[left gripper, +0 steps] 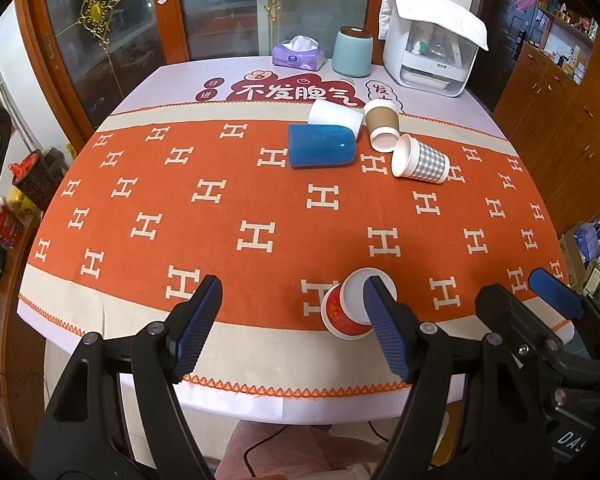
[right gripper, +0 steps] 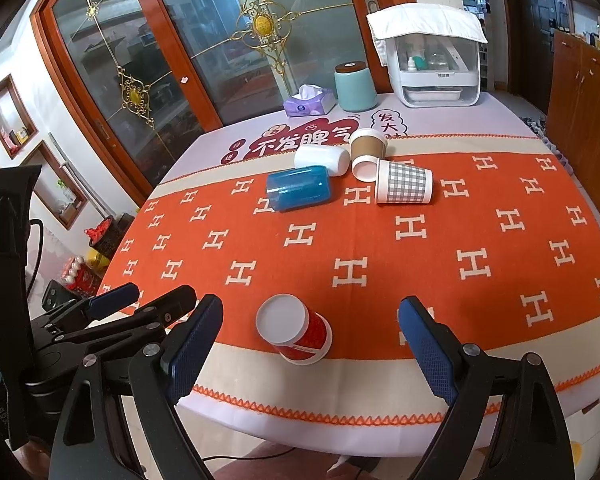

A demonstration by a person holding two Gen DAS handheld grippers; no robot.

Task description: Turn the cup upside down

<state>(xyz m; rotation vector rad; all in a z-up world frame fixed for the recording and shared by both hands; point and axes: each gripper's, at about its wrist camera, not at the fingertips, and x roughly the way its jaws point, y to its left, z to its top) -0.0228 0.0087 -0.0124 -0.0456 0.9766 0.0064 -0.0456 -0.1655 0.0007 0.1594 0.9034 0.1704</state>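
Left wrist view: red paper cup [left gripper: 346, 308] stands inverted near the front edge of the surface [left gripper: 240, 402], flat white base up, on the boundary of the orange and cream bands of the cloth [left gripper: 228, 208]. The right-hand finger of the left gripper [left gripper: 292, 328] overlaps the cup's base here; contact cannot be told from this view. Right gripper [left gripper: 520, 304] shows at the lower right.

Right wrist view: same cup [right gripper: 296, 330] sits between the fingers of the right gripper [right gripper: 310, 342], clear of both. Both grippers spread wide, holding nothing. Left gripper [right gripper: 140, 300] shows at the lower left, apart from the cup.

Far side: blue cup [right gripper: 300, 188], white cup [right gripper: 322, 160], brown cup [right gripper: 367, 152] and checked cup [right gripper: 404, 187] lie tipped, clustered. Open cloth separates cluster and red cup.
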